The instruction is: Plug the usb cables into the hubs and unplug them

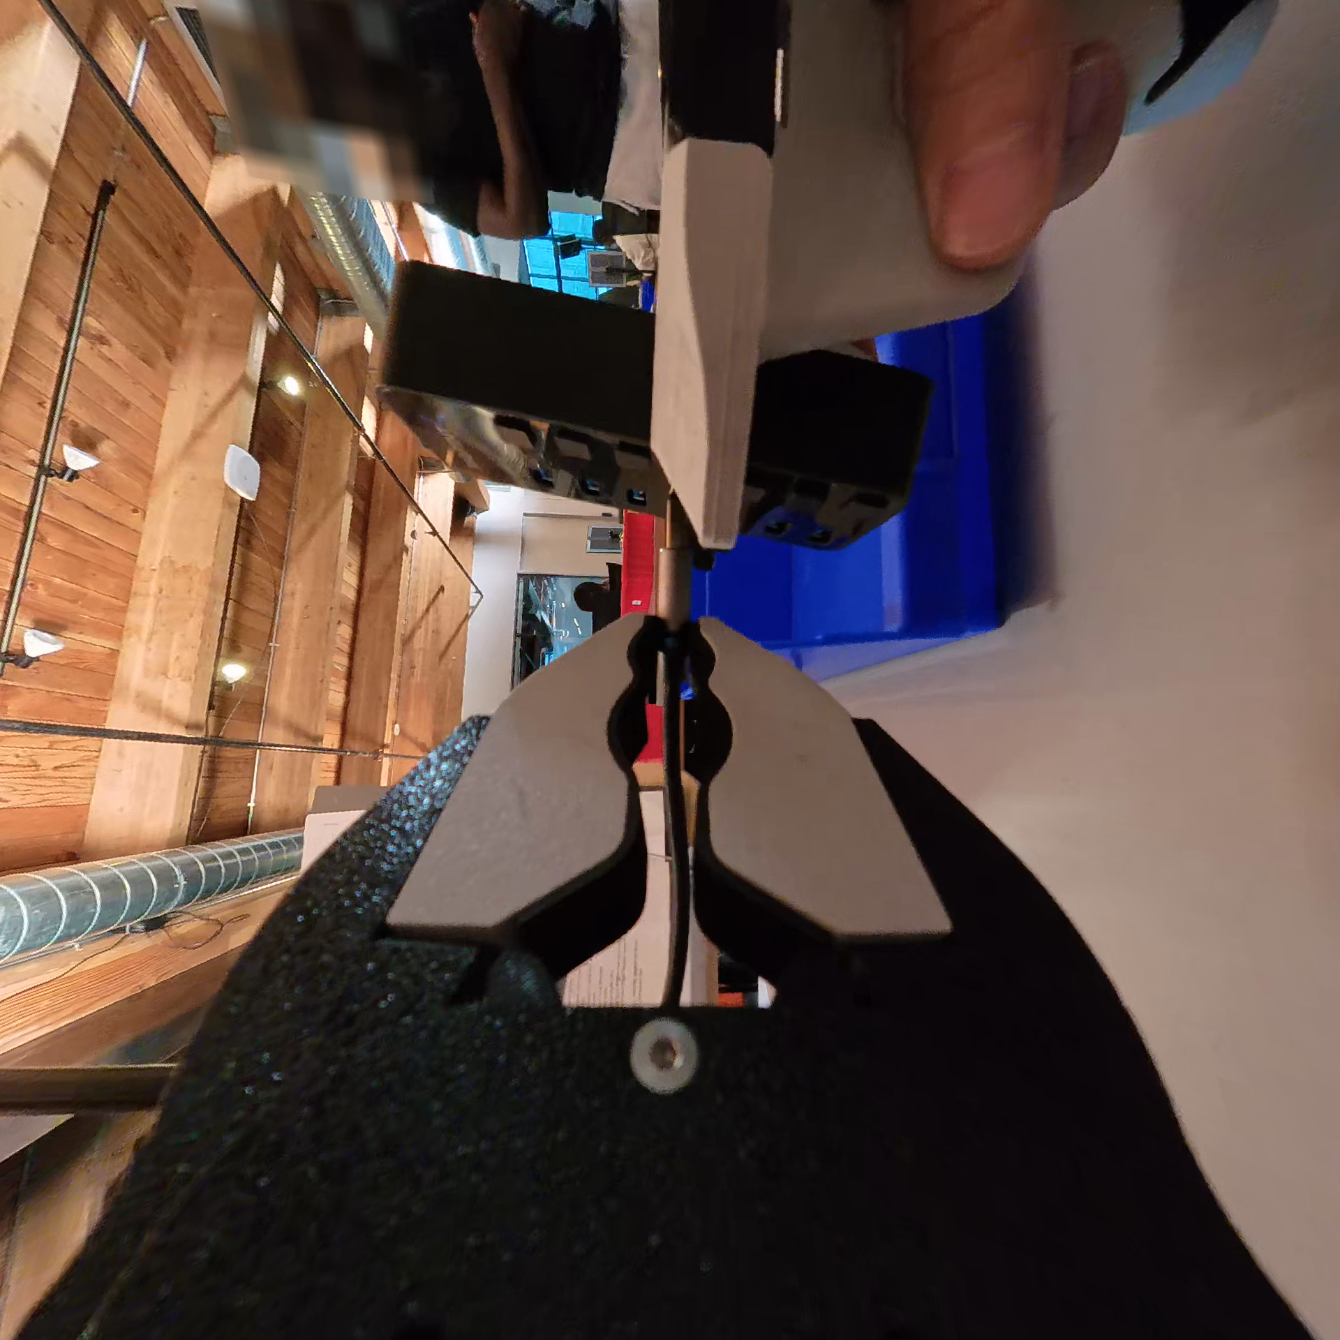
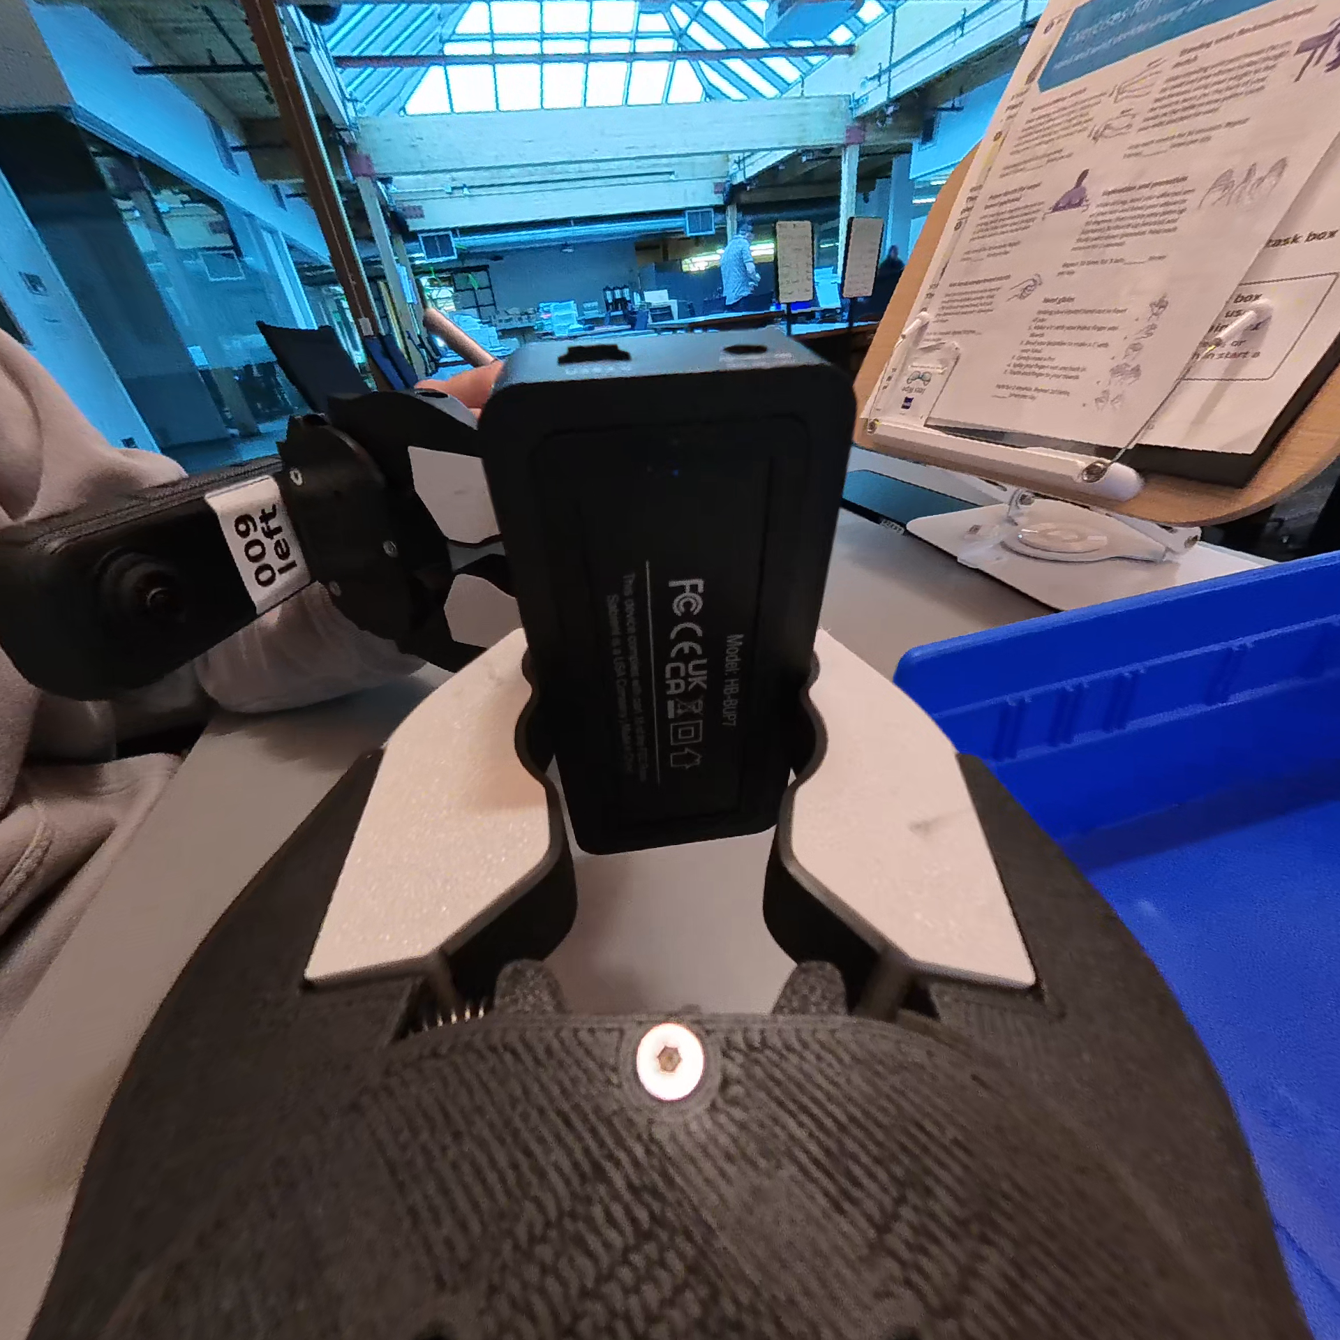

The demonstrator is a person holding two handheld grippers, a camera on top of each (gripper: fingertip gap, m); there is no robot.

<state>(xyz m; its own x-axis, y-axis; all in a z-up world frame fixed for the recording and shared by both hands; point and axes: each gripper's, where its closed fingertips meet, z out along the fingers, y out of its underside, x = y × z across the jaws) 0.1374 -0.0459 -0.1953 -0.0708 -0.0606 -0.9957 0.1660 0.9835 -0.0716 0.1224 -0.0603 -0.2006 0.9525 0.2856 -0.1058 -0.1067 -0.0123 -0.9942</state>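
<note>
1. At the left of the scene, the left gripper [image 1: 671,642] is clamped on a thin black usb cable [image 1: 674,834], whose metal plug [image 1: 674,580] sticks out past the fingertips toward the hub; in the right wrist view the same tool enters from the left and reaches behind the hub.

2. In the middle, the black hub [image 2: 667,580] is pinched between the right gripper [image 2: 671,725]'s pale fingers [image 2: 449,819], raised off the grey table [image 2: 181,834] with its printed underside facing the camera.

3. From the left wrist view, the hub's row of ports [image 1: 587,486] faces the plug, but one right finger [image 1: 707,362] crosses in front and hides the plug's tip. Whether the plug is seated or just short of a port cannot be told.

4. Judged from this, the step in hand is a plug-in or pull-out at the port face. The next move calls for a straight push or pull along the plug's line while the right tool holds the hub steady.

5. To the right, a blue bin [image 2: 1160,761] sits close beside the hub, and a stand with printed sheets [image 2: 1088,254] rises on the far right. The bin's wall and the crossing finger are the likeliest obstacles.
</note>
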